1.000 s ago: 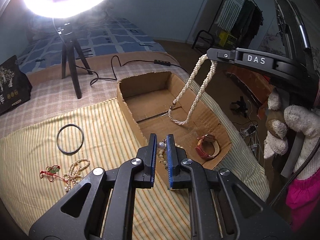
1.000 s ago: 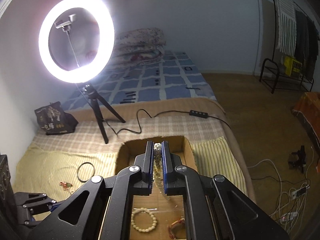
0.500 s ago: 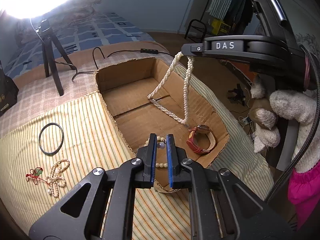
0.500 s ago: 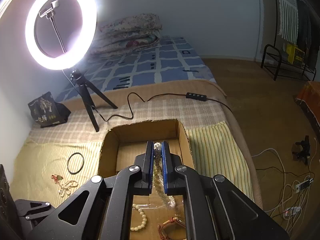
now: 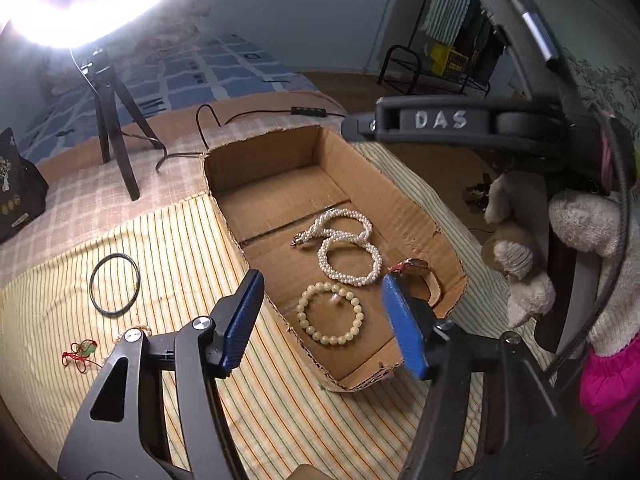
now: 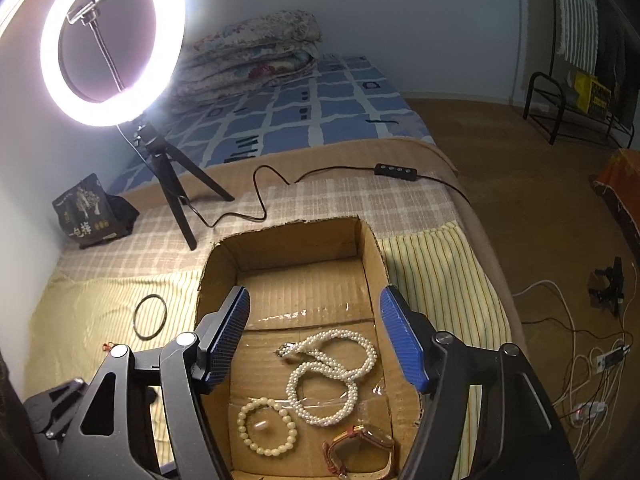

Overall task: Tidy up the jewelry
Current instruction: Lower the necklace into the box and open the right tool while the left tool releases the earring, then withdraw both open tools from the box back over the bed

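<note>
A cardboard box (image 5: 404,196) (image 6: 218,264) sits on the striped cloth. Inside lie a twisted pearl necklace (image 5: 348,246) (image 6: 332,376), a cream bead bracelet (image 5: 331,313) (image 6: 267,426) and a red-strapped watch (image 5: 420,272) (image 6: 360,450). My left gripper (image 5: 324,320) is open and empty above the bracelet. My right gripper (image 6: 316,336) is open and empty above the necklace; its body also shows in the left wrist view (image 5: 440,122). On the cloth left of the box lie a black bangle (image 5: 115,284) (image 6: 150,317), a small pearl piece (image 5: 128,334) and a red-and-green charm (image 5: 82,354).
A ring light on a tripod (image 6: 112,44) (image 5: 116,120) stands behind the box, its cable and switch (image 6: 396,170) running across the checked blanket. A black bag (image 6: 90,216) sits at the far left. The bed edge drops to the floor on the right, with cables (image 6: 592,376).
Both grippers have opened. The right one let go of the pearl necklace, which now lies coiled in the box. The left one let go of the bead bracelet, now flat in the box.
</note>
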{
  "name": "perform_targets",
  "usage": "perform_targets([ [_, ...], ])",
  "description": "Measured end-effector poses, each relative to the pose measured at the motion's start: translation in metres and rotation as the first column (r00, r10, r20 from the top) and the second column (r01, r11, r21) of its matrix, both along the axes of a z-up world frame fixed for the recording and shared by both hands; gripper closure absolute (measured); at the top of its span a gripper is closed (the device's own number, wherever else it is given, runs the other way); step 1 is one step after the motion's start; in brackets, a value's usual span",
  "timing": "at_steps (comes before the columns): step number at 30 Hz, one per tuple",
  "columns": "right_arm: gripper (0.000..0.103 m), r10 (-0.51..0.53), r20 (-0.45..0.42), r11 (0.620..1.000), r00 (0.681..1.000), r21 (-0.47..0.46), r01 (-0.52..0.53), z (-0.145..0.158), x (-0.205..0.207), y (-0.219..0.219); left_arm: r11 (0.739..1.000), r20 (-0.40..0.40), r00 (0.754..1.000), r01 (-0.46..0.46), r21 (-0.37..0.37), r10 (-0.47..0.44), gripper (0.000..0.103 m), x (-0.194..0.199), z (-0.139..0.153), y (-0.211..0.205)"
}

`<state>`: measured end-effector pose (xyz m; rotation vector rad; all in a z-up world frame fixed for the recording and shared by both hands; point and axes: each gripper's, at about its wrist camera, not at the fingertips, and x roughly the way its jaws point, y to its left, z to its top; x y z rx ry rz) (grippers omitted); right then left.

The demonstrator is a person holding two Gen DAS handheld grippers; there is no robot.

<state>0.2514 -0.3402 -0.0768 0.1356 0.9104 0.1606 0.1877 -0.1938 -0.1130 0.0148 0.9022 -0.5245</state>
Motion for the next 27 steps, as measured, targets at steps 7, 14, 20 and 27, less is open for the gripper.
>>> perform_targets([
  [7,0.035,-0.037,-0.030,0.999,0.999,-0.017,0.036,-0.003,0.000,-0.002,1.000,0.000,1.000,-0.003,0.012,0.003,0.040,-0.001,0.001,0.004],
  [14,0.035,-0.039,-0.011,0.999,0.999,-0.011,0.039,0.005,-0.010,0.002,1.000,0.011,1.000,-0.013,0.011,0.013,0.040,-0.009,0.008,0.013],
  [20,0.035,-0.041,0.004,0.999,0.999,-0.022,0.041,0.012,-0.020,0.005,0.999,0.014,1.000,-0.022,0.029,0.022,0.040,-0.015,0.012,0.024],
  [27,0.035,-0.055,0.044,0.998,0.998,-0.006,0.055,0.027,-0.040,0.004,0.998,0.032,0.998,-0.057,0.042,0.055,0.040,-0.019,0.031,0.059],
])
